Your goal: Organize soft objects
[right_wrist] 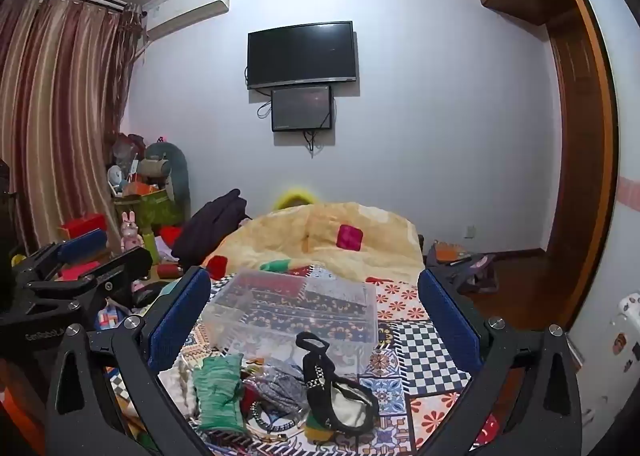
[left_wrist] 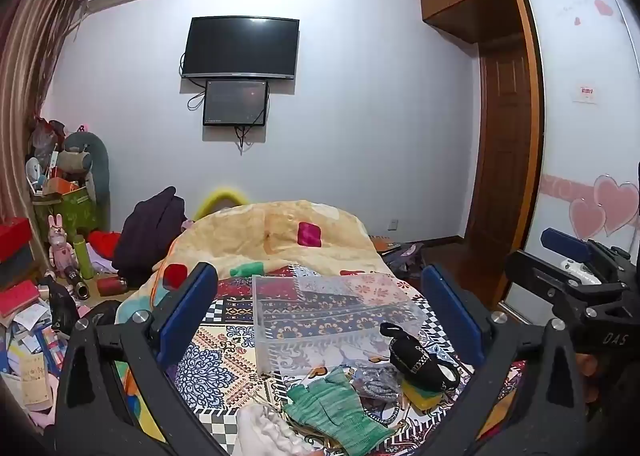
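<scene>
Patchwork everywhere, honestly: the bedspread (right_wrist: 424,348) is a riot of checkers, flowers and tile prints, and a clear plastic bin (right_wrist: 296,312) sits right in the middle of it with nothing inside that I can make out. The soft stuff is heaped just in front of the bin, on the near side: a green knit glove (right_wrist: 218,392) lying flat, a grey knitted piece (right_wrist: 284,380) bunched beside it, and a black pouch-like thing with a strap (right_wrist: 332,388) partly lying on a yellow block (left_wrist: 420,396). A bit of white knit fabric (left_wrist: 264,432) pokes in at the very bottom of the left camera's view.

Both grippers hover over the near end of the bed, side by side. The left gripper (left_wrist: 320,308) has its blue-padded jaws spread wide, nothing between them, with the bin and pile showing through the gap. The right gripper (right_wrist: 314,316) is the same deal: jaws wide apart, holding nothing, roughly lined up on the bin.

Farther back there's a rumpled yellow quilt (right_wrist: 320,240) piled on the bed, and a TV (right_wrist: 301,54) on the wall with a smaller screen (right_wrist: 301,108) hanging under it.
</scene>
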Motion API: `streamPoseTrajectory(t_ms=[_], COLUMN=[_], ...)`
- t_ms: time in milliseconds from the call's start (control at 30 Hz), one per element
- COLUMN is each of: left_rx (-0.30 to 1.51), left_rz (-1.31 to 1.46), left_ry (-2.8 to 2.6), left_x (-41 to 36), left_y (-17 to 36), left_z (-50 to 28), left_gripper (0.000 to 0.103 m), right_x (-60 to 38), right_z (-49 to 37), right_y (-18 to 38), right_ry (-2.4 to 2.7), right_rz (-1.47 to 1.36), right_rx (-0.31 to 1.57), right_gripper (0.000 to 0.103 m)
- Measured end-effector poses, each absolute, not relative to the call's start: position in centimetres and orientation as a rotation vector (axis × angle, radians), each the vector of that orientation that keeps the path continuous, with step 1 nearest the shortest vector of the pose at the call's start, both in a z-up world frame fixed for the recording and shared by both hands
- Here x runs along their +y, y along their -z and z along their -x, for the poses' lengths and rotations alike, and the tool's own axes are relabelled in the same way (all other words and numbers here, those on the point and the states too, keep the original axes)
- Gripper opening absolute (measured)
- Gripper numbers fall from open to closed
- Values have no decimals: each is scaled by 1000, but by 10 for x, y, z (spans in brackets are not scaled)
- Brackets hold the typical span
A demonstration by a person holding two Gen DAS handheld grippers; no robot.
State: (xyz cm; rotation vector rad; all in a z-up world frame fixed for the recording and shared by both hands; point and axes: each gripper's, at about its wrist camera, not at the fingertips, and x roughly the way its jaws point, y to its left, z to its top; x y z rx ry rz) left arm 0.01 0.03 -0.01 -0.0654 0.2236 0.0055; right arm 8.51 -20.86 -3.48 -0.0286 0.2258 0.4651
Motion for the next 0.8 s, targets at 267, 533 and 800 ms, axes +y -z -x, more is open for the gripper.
streamPoseTrajectory(t_ms=[267,533,800], left_rx=[223,217,211], left_rz=[50,36,32], left_ry=[-4,2,5], left_x=[-4,-5,-6], left_y=[6,2,3], left_z=[-2,1,3], left_gripper=[103,103,103], right_x=[-209,-210,-212], right_z=[-84,-83,-84], right_y=[34,32,33], right_ry=[-467,-467,-473], right_rz=[26,7,0], right_rx=[232,235,236], right_gripper=[103,103,103])
